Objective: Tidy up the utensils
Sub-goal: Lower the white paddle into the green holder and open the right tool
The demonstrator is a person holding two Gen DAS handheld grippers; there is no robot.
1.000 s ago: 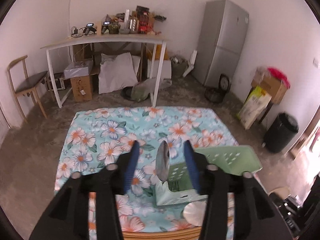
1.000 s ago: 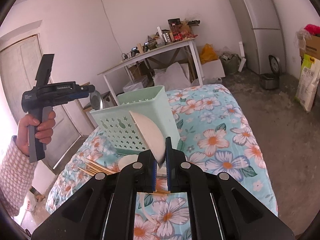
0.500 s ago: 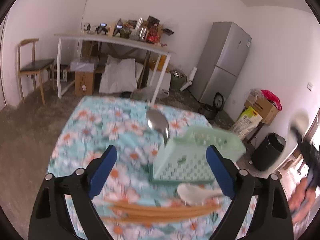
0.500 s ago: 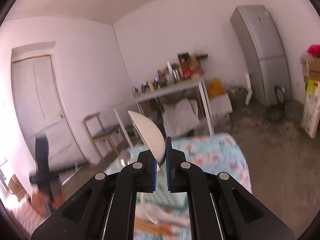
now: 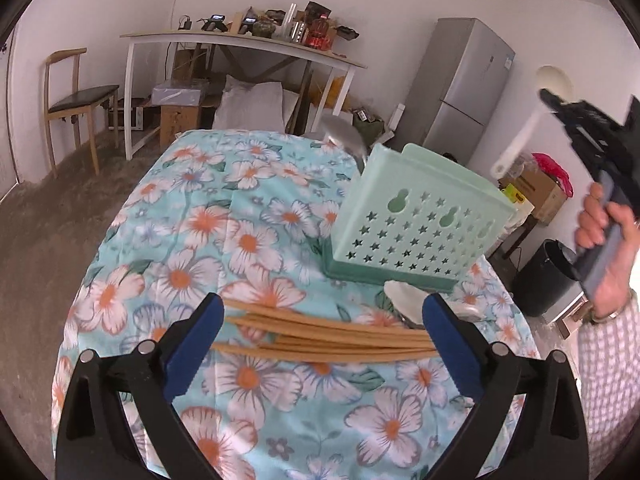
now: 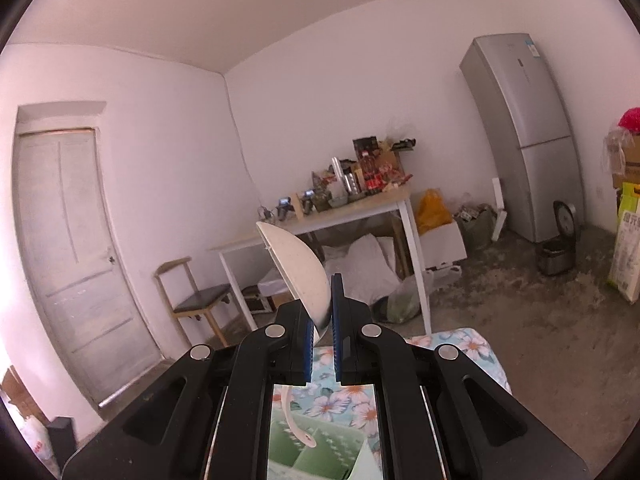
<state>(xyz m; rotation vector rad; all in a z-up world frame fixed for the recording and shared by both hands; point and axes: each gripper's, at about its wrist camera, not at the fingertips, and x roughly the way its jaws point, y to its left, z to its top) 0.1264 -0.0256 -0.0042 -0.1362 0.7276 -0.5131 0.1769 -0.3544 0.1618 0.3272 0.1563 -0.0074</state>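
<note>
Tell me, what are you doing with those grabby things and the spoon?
A person is tidying utensils into a green basket on the flowered table. The right tool is shut on a white spoon, held up over the basket. The left tool has just been opening, nothing gripped, over a bundle of wooden chopsticks lying on the cloth.

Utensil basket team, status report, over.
Left hand-held gripper open over chopsticks. Right hand-held gripper shut on white spoon, above green basket. Nothing blocking.

White walls [image 6: 168,92], grey concrete floor [image 6: 540,320], silver fridge [image 6: 524,136], cluttered white table [image 5: 240,40], wooden chair [image 5: 76,96], seemingly shut door [image 6: 72,248]
</note>
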